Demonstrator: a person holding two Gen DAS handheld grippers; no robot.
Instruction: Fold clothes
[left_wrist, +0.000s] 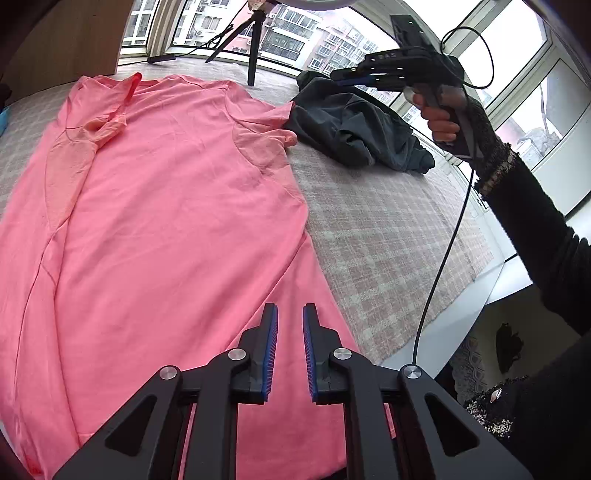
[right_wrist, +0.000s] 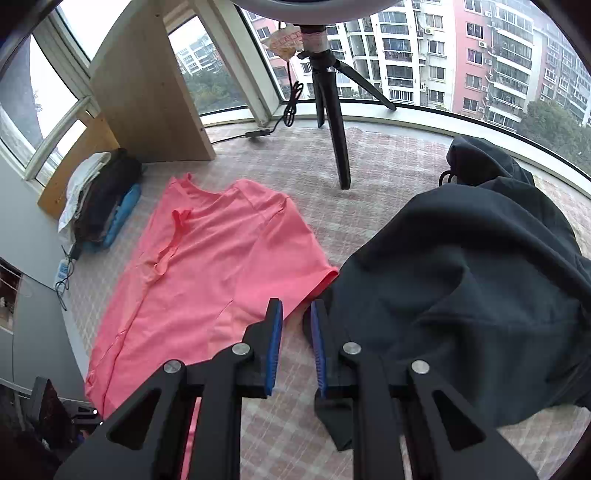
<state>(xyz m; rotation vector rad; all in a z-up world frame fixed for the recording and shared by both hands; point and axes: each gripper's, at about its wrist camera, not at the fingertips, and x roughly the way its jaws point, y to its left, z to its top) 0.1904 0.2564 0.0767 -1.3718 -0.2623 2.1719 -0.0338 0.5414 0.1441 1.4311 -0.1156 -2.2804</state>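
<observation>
A pink T-shirt (left_wrist: 166, 221) lies spread flat on the checked cloth surface (left_wrist: 388, 240), neck end far from me. My left gripper (left_wrist: 290, 314) hovers over its near right hem, open, with nothing between its blue pads. A crumpled dark grey garment (left_wrist: 354, 129) lies beyond the shirt's right sleeve. A hand holds my right gripper (left_wrist: 341, 75) in the air above that dark garment. In the right wrist view the right gripper (right_wrist: 296, 308) is open and empty, above the spot where the pink sleeve (right_wrist: 317, 280) meets the dark garment (right_wrist: 461, 295).
A black tripod (right_wrist: 332, 129) stands on the surface near the window, with a cable (right_wrist: 291, 107) beside it. A stack of folded clothes (right_wrist: 103, 199) lies at the far left by a wooden board (right_wrist: 147, 92). A black sleeve (left_wrist: 535, 229) crosses the right side.
</observation>
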